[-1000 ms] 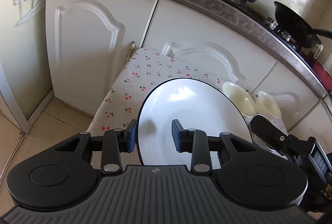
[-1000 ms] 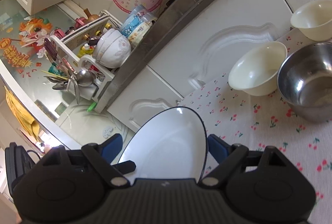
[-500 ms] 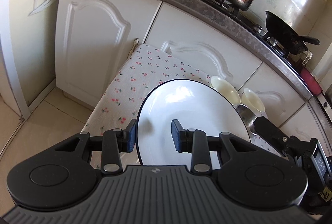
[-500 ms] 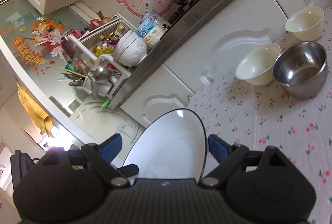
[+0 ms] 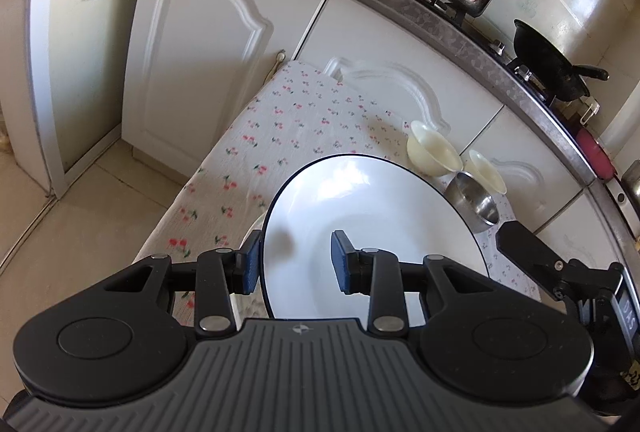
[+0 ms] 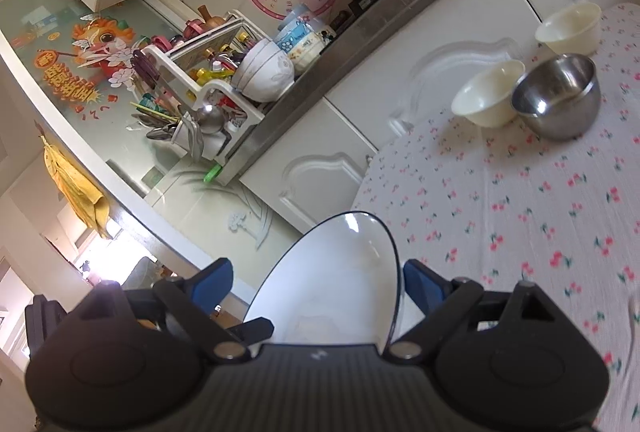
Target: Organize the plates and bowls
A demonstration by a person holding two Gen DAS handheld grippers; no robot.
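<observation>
**Plate in transit, bowls not yet sorted**

Left gripper (image 5: 296,261) pinches the rim of the white plate (image 5: 372,220) — glossy, shallow, thin dark edge — held above the counter (image 5: 280,128) with its cherry-print cloth. Right gripper (image 6: 318,282): jaws spread wide either side of the plate; probably not gripping, hard to confirm. Two cream bowls (image 6: 488,94) (image 6: 570,28) and a steel bowl (image 6: 558,100) — smooth, round, reflective — stand loose and unstacked at the far end. Most sorting left.

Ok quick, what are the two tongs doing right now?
Left tongs: closed on the rim of the white plate.
Right tongs: open, with the plate between them but not squeezed.
</observation>
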